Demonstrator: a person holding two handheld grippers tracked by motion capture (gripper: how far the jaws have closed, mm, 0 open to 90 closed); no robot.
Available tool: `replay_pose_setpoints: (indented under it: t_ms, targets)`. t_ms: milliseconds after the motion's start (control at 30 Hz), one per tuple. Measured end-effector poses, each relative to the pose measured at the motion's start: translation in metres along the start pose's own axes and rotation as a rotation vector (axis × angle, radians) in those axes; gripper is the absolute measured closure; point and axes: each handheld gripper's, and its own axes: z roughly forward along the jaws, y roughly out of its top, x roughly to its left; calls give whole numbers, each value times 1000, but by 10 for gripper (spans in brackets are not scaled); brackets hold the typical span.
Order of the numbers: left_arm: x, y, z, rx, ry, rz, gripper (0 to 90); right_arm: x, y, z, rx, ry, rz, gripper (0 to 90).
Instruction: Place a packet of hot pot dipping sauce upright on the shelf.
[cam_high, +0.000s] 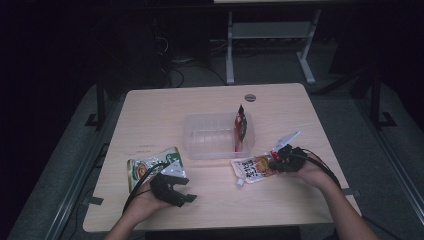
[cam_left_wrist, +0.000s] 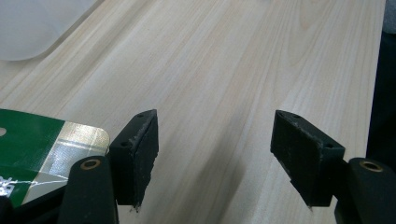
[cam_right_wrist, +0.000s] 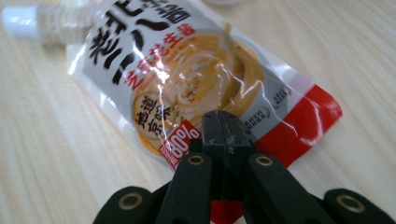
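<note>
A spouted pouch (cam_high: 252, 170) with an orange picture and a red corner lies flat on the table, its white cap (cam_right_wrist: 18, 21) pointing away from my right gripper. My right gripper (cam_high: 274, 162) has its jaws pressed together over the pouch's (cam_right_wrist: 187, 74) red end, and the foil shows flat on both sides of them (cam_right_wrist: 222, 126). A green and gold packet (cam_high: 150, 167) lies at the left. My left gripper (cam_high: 190, 190) sits just right of it, open over bare wood (cam_left_wrist: 224, 158), with the packet's corner (cam_left_wrist: 32, 144) beside its left jaw.
A clear plastic tub (cam_high: 200, 150) stands mid-table with a red packet (cam_high: 240, 130) upright against its right wall; its corner (cam_left_wrist: 28, 28) shows in the left gripper view. A grey cable grommet (cam_high: 250, 97) sits near the far edge. Desk legs stand beyond the table.
</note>
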Motion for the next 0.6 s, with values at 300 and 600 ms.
replay_pose_setpoints:
  t_ms: [300,600]
  targets:
    - [0,0,0,2,-1,2,319,26,15,11,2,65,-113,899]
    - [0,0,-1,-6,0,1,319,50,28,18,-11,124,-204,899]
